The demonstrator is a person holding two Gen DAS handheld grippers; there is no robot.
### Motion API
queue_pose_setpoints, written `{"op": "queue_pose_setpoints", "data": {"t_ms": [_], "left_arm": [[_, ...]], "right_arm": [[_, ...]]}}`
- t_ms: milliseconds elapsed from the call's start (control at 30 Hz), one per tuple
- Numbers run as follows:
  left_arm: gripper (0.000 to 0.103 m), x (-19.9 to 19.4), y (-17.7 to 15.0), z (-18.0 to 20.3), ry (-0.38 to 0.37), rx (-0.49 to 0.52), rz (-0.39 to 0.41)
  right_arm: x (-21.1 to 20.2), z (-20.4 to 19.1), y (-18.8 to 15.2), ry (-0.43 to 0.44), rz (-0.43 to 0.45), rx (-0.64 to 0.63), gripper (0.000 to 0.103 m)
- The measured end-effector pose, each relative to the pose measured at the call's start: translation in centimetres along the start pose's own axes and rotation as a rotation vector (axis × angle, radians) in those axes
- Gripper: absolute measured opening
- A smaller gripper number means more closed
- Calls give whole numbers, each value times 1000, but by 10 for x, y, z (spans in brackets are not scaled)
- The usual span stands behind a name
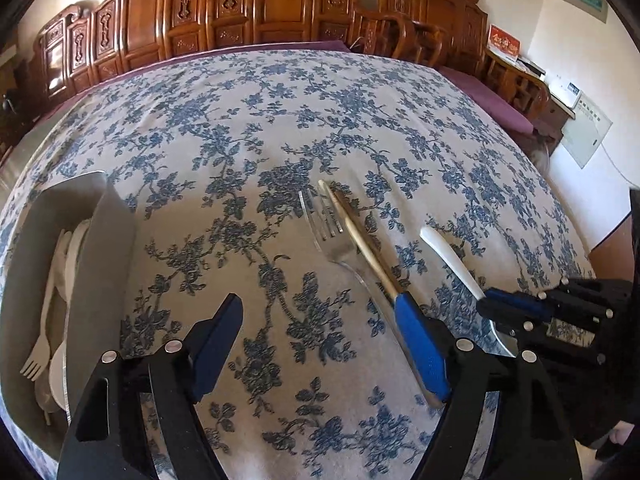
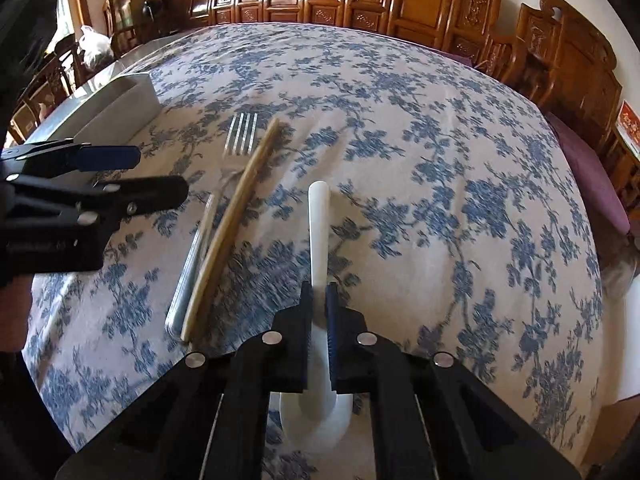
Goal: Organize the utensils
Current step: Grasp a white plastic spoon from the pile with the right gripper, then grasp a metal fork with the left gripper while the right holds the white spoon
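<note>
At the far left, well to the left of the left gripper (image 1: 318, 344), a grey rectangular plastic organiser tray (image 1: 114, 240) is seen on the blue-flowered tablecloth (image 1: 248, 128), with pale plastic cutlery (image 1: 56, 300) already sorted inside. The left gripper's jaws stand wide apart and hold nothing. Just ahead of its right finger, a clear plastic fork (image 1: 336, 236) and a pale wooden chopstick (image 1: 362, 236) lie touching, side by side.

Further right, the right gripper (image 2: 319, 308) is clamped on the handle of a white ceramic soup spoon (image 2: 319, 216); the bowl lies beneath the jaws, the handle points forward. Whether the spoon is lifted clear of the cloth cannot be told.

The step in hand is judged to be the spoon pickup. Next, a lift and carry leftward, over the fork and chopstick, to the tray is called for.
</note>
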State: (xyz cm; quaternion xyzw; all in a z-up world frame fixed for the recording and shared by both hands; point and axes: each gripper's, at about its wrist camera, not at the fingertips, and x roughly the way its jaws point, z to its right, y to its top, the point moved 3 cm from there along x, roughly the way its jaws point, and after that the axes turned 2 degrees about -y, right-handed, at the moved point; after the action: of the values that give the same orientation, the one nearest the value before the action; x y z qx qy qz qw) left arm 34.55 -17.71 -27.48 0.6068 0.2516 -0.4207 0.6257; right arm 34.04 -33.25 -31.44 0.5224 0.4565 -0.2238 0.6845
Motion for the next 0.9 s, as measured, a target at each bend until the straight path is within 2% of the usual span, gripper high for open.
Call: {"op": "queue_pose_setpoints", "data": {"t_ms": [133,267,433,567,700,733,833,900], "left_arm": [[62,8,6,8,-5,7,-16],[52,22,9,13,35,19,-69],[51,25,8,14,66,48,-79],[43,31,13,22,67,45,-118],[42,37,12,27,88,55,-141],[39,36,12,27,88,54,-142],[18,34,12,23,86,50,-145],[13,32,12,16,76,35,-153]], "right_arm": [[-2,9,-6,11,9,32,8],[-3,6,-6,-1,13,28,8],[-2,7,-7,3,19,38,8],[-3,8,-7,4,23,48,8],[-3,7,-7,6,22,56,8],[-3,7,-7,4,23,54,8],[-3,8,-6,1,22,54,8],[-3,6,-7,-3,21,53,8]]}}
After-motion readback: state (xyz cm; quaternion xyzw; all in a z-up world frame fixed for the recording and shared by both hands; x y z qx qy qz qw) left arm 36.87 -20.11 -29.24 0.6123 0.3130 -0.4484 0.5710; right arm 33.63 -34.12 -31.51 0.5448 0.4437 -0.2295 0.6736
